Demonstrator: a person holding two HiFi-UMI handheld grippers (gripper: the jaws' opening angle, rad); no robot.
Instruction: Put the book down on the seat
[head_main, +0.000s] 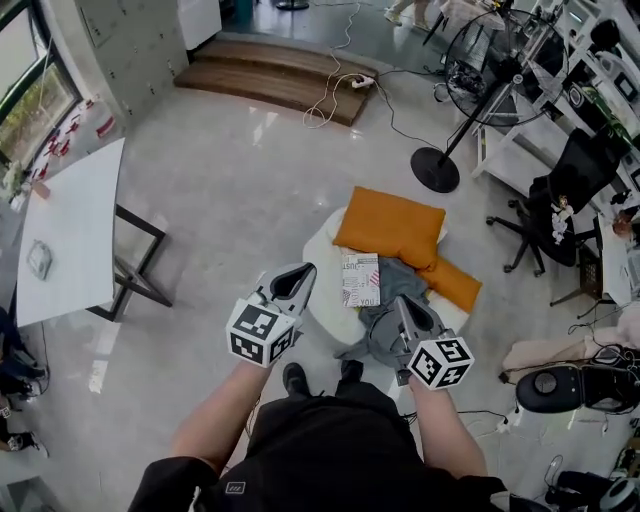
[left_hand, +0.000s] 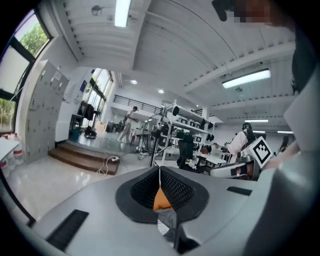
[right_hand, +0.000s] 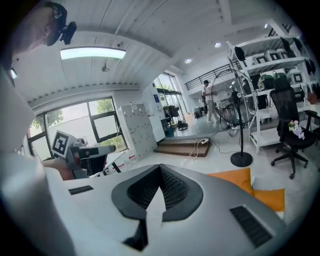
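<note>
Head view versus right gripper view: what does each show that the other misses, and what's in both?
Head view only: the book lying flat on the white seat, next to grey cloth. Right gripper view only: a close look at the right gripper, jaws shut together with nothing between them, plus the ceiling light. Both: the orange cushion, the fan, the wooden steps and the left gripper.

Pale hard floor (head_main: 250, 180): polished, glossy, reflecting light.
Low brown step platform (head_main: 275, 75): wood, matt.
Orange square cushion (head_main: 390, 228): soft cloth, matt.
White rounded seat (head_main: 325, 250): upholstered, matt.
Patterned book (head_main: 360, 279): paper cover.
Crumpled grey cloth (head_main: 390, 280): matt.
White tabletop (head_main: 75, 230): smooth.
</note>
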